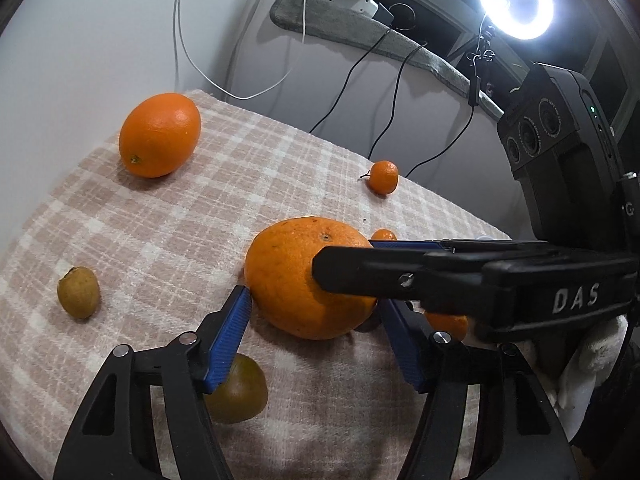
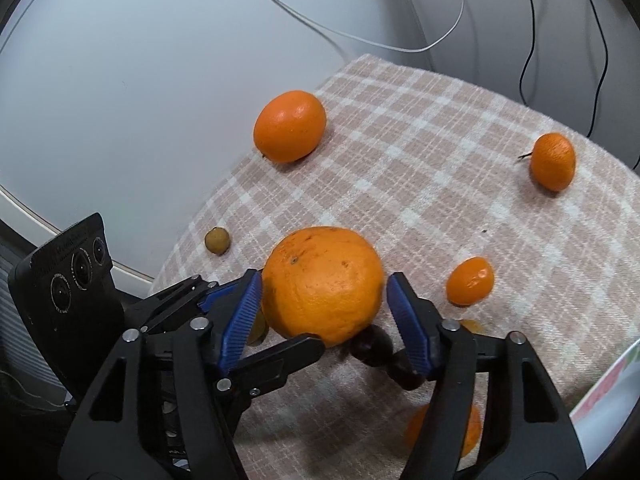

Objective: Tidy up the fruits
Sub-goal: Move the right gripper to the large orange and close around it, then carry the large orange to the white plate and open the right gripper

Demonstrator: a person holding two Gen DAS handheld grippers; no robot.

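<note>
Orange fruit dominated both views. The large orange (image 1: 308, 276) (image 2: 324, 284) sat on the plaid cloth (image 1: 280, 168) (image 2: 440, 128) at centre frame in each wrist view, between the blue pads of both tools at once.

Left tool (image 1: 316, 312): jaws wide apart around the large orange; the left pad (image 1: 230, 340) touched or nearly touched the fruit's lower left, while the right pad was largely hidden behind the other tool's black finger. Not clamped.

Right tool (image 2: 324, 312): jaws also spread, straddling the same orange. The left pad (image 2: 242, 316) lay against the fruit's side; a narrow gap showed at the right pad (image 2: 408, 320). Whether it had a real hold, I could not tell.

A second, smooth orange (image 1: 160, 134) (image 2: 290, 126) lay in the upper left of the cloth. A stemmed mandarin (image 1: 384, 177) (image 2: 553, 161) sat toward the upper right, well apart. A small oval orange fruit (image 2: 470, 281) lay just right of the large orange. A small yellowish-brown fruit (image 1: 79, 292) (image 2: 217, 241) rested at left. Dark round fruits (image 2: 372, 346) lay below the large orange in the right wrist view.
</note>
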